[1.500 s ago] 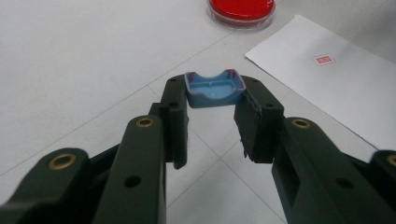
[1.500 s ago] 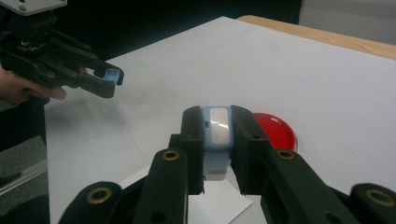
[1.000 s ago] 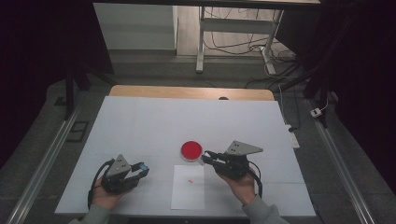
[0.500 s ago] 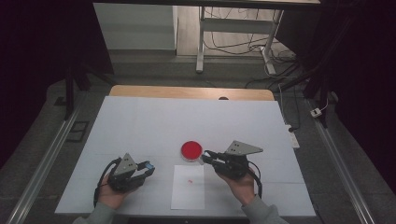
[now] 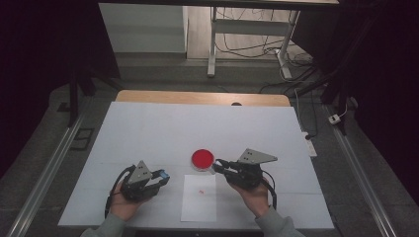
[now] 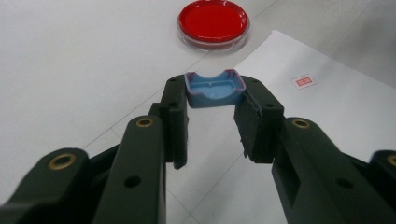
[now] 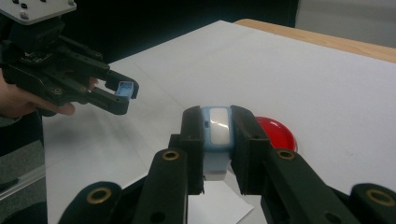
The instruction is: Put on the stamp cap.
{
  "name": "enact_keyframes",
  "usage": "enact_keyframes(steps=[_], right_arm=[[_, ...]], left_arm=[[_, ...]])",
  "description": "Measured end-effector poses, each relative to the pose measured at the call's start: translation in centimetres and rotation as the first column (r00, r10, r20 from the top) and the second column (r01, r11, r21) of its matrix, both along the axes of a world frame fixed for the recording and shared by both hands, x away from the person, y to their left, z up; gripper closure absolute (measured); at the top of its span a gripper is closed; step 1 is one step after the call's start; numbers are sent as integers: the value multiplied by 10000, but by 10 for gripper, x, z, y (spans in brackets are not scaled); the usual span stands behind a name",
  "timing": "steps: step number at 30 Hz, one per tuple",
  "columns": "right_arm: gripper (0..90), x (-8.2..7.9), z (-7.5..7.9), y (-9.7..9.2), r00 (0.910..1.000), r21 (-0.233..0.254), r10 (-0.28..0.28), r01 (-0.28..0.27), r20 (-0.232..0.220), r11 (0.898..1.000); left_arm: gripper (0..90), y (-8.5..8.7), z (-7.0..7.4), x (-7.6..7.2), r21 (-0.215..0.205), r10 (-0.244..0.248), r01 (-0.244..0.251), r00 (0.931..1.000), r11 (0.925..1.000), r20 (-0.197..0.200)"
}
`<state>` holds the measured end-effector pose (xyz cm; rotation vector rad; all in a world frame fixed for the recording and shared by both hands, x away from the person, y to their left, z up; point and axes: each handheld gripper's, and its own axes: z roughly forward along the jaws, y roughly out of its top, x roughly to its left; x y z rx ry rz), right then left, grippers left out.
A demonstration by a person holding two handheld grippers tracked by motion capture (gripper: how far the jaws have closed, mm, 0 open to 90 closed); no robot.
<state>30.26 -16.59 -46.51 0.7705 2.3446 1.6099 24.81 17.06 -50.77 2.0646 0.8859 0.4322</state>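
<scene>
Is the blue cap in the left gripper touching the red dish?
Apart. In the left gripper view the blue cap sits clamped between the left gripper jaws, with bare white table plainly between it and the red dish.

no readable text, small red mark on paper sheet [image 5: 199, 197] illegible

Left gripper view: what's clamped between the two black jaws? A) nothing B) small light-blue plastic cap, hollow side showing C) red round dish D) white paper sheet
B: the left gripper is shut on a small light-blue plastic cap pinched at its jaw tips, while the red round dish sits apart on the white table, and the white paper sheet lies flat beside it.
</scene>
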Motion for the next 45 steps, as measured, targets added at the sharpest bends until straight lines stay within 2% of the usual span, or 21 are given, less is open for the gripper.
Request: enact_keyframes(steps=[10,26,31,45], right_arm=[[755,1,0,0,9999,24,-134,134,15,9999],[754,1,3,-1,9997,70,-231,231,48,9997],[754,1,3,-2,9997,92,-250,250,68,9996],[754,1,7,-4,9995,200,-313,311,77,9993]], left_arm=[[650,-7,2,6,-25,-101,101,9999,9999,-13],[650,-28,6,18,-93,-372,372,9993,9993,10],[649,-35,8,18,107,-518,517,9986,9986,131],[649,-57,11,25,83,-888,887,9960,9960,53]])
